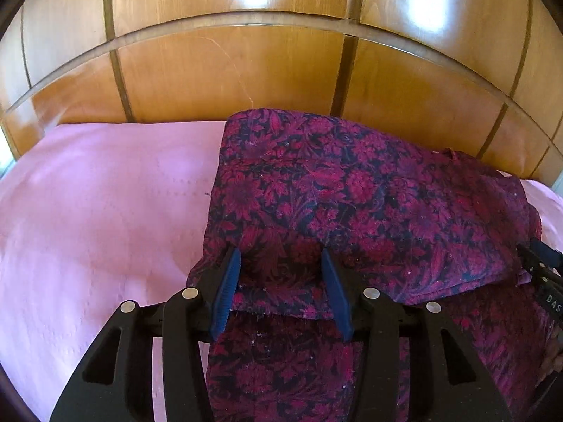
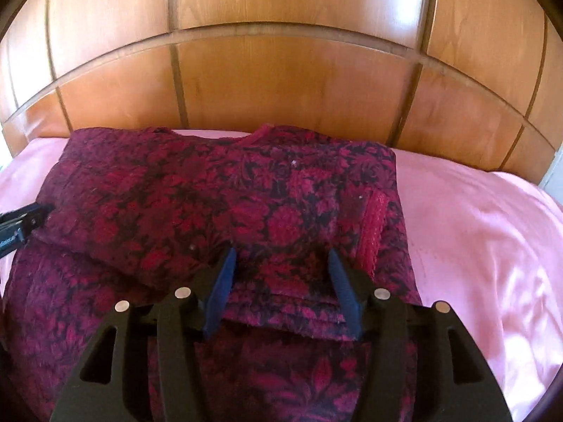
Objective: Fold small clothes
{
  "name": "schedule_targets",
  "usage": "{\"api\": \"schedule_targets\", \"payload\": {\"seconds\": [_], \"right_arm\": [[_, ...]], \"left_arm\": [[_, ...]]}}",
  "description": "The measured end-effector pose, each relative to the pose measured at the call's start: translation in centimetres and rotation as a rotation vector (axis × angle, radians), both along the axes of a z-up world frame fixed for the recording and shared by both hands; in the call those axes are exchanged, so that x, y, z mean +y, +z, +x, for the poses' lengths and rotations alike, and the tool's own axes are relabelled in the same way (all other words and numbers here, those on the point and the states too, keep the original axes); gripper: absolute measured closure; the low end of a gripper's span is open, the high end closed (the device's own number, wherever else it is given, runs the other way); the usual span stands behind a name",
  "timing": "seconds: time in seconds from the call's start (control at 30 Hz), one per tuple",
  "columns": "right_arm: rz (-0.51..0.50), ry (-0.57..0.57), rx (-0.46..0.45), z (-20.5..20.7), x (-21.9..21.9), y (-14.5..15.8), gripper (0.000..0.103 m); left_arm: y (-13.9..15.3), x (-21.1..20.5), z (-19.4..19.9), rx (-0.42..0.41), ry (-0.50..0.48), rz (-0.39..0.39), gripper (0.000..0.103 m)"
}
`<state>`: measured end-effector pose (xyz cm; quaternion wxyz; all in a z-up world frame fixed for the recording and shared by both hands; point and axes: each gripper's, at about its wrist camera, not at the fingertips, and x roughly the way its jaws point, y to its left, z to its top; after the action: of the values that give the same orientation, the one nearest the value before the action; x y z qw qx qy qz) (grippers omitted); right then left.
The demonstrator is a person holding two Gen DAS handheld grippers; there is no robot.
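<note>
A dark red and navy floral garment (image 1: 352, 204) lies on the pink bed sheet (image 1: 98, 218), its far part folded over the near part. My left gripper (image 1: 281, 256) is open, its blue pads on either side of the folded layer's near left edge. In the right wrist view the garment (image 2: 218, 211) shows its neckline at the far edge and a red ribbed cuff (image 2: 373, 225). My right gripper (image 2: 281, 256) is open over the folded layer's near right edge. Each gripper shows at the other view's side: the right one (image 1: 542, 263) and the left one (image 2: 21, 225).
A glossy wooden headboard (image 1: 246, 70) rises right behind the garment and also shows in the right wrist view (image 2: 281, 81). Pink sheet (image 2: 475, 246) stretches to the right of the garment and to its left.
</note>
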<state>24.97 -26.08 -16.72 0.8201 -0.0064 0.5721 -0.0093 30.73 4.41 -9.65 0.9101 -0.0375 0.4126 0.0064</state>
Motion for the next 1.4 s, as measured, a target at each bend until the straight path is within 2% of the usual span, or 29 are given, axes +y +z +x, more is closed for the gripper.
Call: {"api": "schedule_targets", "payload": {"seconds": [0.07, 0.17, 0.23, 0.33, 0.4, 0.43, 0.63, 0.73, 0.93, 1.03, 1.07, 1.1, 1.17, 1.27, 1.4], "right_arm": [[-0.007, -0.006, 0.006, 0.3, 0.2, 0.0, 0.049], [0.0, -0.004, -0.002, 0.0, 0.0, 0.4, 0.048], [0.014, -0.014, -0.014, -0.1, -0.2, 0.9, 0.044], [0.041, -0.034, -0.028, -0.9, -0.7, 2.4, 0.033], [0.049, -0.029, -0.028, -1.5, -0.6, 3.1, 0.019], [0.029, -0.021, -0.025, -2.0, -0.4, 3.4, 0.018], [0.008, -0.012, 0.058, -4.6, -0.5, 2.5, 0.017], [0.032, -0.035, 0.096, -5.7, -1.0, 1.9, 0.016], [0.068, -0.088, 0.103, -7.5, -2.1, 2.5, 0.016], [0.114, -0.131, 0.065, -7.8, -3.0, 3.8, 0.022], [0.127, -0.144, 0.052, -7.7, -3.4, 4.2, 0.03], [0.146, -0.164, 0.039, -7.3, -3.8, 4.5, 0.033], [0.186, -0.204, 0.026, -6.3, -4.5, 4.8, 0.034], [0.201, -0.269, 0.001, -4.8, -5.6, 4.9, 0.04], [0.249, -0.386, 0.007, -3.2, -6.9, 4.1, 0.04]], "left_arm": [[1.2, 0.0, -1.4, -0.015, 0.018, -0.002, 0.057], [2.7, 0.2, -3.6, -0.05, 0.033, -0.002, 0.051], [3.8, 0.0, -5.4, -0.08, 0.035, -0.006, 0.051], [4.9, 0.2, -8.2, -0.12, 0.037, 0.005, 0.05], [5.5, 0.6, -9.5, -0.135, 0.039, -0.003, 0.05], [5.6, 0.6, -10.1, -0.141, 0.041, -0.006, 0.05], [6.3, 0.8, -13.6, -0.164, 0.038, -0.009, 0.05], [6.1, 0.8, -14.5, -0.16, 0.036, -0.012, 0.05], [5.9, 0.9, -16.1, -0.157, 0.036, -0.011, 0.05], [5.9, 1.0, -16.4, -0.156, 0.034, -0.007, 0.05], [5.8, 1.0, -16.4, -0.155, 0.035, -0.007, 0.05], [5.7, 1.2, -16.4, -0.151, 0.038, -0.006, 0.05], [5.4, 1.4, -16.3, -0.143, 0.046, -0.01, 0.05], [4.7, 1.8, -16.4, -0.12, 0.056, -0.02, 0.05], [3.5, 2.5, -17.1, -0.091, 0.059, -0.026, 0.05]]}}
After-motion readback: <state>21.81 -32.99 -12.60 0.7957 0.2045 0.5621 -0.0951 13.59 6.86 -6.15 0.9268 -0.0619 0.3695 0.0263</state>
